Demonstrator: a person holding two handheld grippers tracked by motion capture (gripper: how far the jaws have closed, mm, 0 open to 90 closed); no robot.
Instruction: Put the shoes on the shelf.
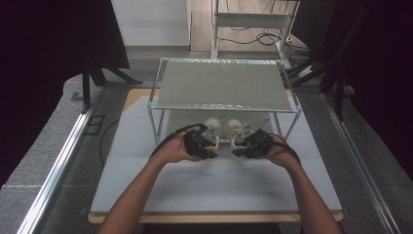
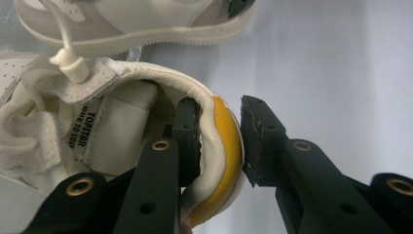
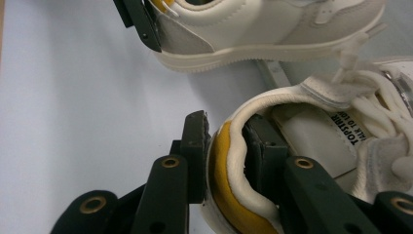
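Two white sneakers stand side by side on the table under a metal shelf rack (image 1: 221, 85), heels toward me. My left gripper (image 1: 210, 141) (image 2: 220, 126) straddles the yellow-tabbed heel of the left sneaker (image 1: 213, 127) (image 2: 112, 131). One jaw is inside the collar and the outer jaw stands a sliver off the heel, so it is open. My right gripper (image 1: 238, 144) (image 3: 225, 141) is shut on the heel collar of the right sneaker (image 1: 234, 129) (image 3: 311, 131), pinching it from inside and outside. Each gripper view also shows the neighbouring sneaker (image 2: 146, 24) (image 3: 253, 29).
The rack's mesh shelf hangs low over the sneakers, its thin legs (image 1: 157, 124) (image 1: 293, 124) on either side. A pale mat (image 1: 214, 185) covers the table between the rack and the front edge. Cables lie on the floor behind.
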